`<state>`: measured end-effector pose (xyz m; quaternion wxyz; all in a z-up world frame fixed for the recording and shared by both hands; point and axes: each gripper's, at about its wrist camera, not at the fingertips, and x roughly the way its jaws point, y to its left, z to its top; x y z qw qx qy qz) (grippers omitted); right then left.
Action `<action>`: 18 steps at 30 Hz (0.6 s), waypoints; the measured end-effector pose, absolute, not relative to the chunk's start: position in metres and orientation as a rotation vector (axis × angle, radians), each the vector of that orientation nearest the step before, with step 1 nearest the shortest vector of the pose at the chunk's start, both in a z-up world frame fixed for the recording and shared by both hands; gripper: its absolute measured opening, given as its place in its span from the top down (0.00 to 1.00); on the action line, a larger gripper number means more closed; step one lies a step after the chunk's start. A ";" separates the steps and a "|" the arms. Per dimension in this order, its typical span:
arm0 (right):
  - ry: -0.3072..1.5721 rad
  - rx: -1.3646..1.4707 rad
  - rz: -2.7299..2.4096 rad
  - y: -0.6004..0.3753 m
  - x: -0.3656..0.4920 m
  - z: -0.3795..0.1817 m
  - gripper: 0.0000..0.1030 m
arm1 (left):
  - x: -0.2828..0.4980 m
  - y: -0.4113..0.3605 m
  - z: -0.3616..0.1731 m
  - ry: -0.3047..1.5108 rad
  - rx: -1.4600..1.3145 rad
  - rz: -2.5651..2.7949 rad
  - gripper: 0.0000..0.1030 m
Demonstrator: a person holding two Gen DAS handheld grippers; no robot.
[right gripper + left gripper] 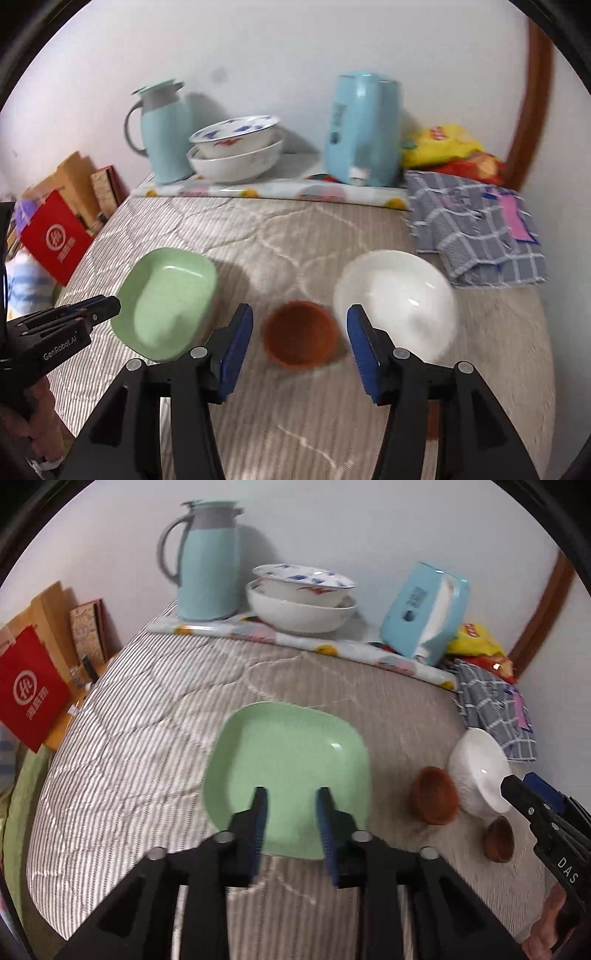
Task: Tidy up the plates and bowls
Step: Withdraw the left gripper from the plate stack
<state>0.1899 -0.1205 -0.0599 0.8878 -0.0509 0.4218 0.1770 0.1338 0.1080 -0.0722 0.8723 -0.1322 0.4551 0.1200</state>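
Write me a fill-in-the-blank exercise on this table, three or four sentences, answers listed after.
1. The square plate on the striped cloth is ____ in colour.
2. Between that plate and the white bowl sits a small ____ bowl.
3. At the back, two patterned bowls are stacked beside a light blue ____ with a grey handle.
4. The right gripper has its jaws apart and holds ____.

Answers: green; brown; jug; nothing

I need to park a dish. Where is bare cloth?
Free: the stretch between the green plate and the stacked bowls. Crowded: the brown bowl and white bowl sit close together; checked cloth fills the far right.
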 end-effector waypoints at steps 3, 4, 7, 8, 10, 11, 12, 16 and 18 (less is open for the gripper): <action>0.867 -0.089 0.336 -0.142 0.184 -0.056 0.44 | 0.135 0.088 -0.065 0.936 -0.250 0.220 0.71; 0.864 -0.083 0.327 -0.149 0.182 -0.055 0.44 | 0.137 0.080 -0.064 0.933 -0.243 0.207 0.71; 0.854 -0.072 0.292 -0.170 0.177 -0.053 0.36 | 0.140 0.064 -0.062 0.931 -0.229 0.185 0.61; 0.846 -0.070 0.279 -0.177 0.176 -0.052 0.34 | 0.141 0.058 -0.062 0.927 -0.227 0.177 0.59; 0.838 -0.067 0.250 -0.193 0.173 -0.053 0.32 | 0.142 0.047 -0.063 0.918 -0.223 0.157 0.55; 0.838 -0.061 0.235 -0.202 0.172 -0.054 0.32 | 0.143 0.041 -0.063 0.916 -0.219 0.147 0.55; 0.842 -0.053 0.224 -0.209 0.172 -0.056 0.32 | 0.145 0.036 -0.063 0.916 -0.214 0.142 0.54; 0.868 -0.021 0.189 -0.240 0.174 -0.066 0.32 | 0.152 0.019 -0.067 0.920 -0.200 0.125 0.54; 0.879 -0.006 0.182 -0.252 0.174 -0.071 0.32 | 0.154 0.013 -0.069 0.911 -0.203 0.136 0.54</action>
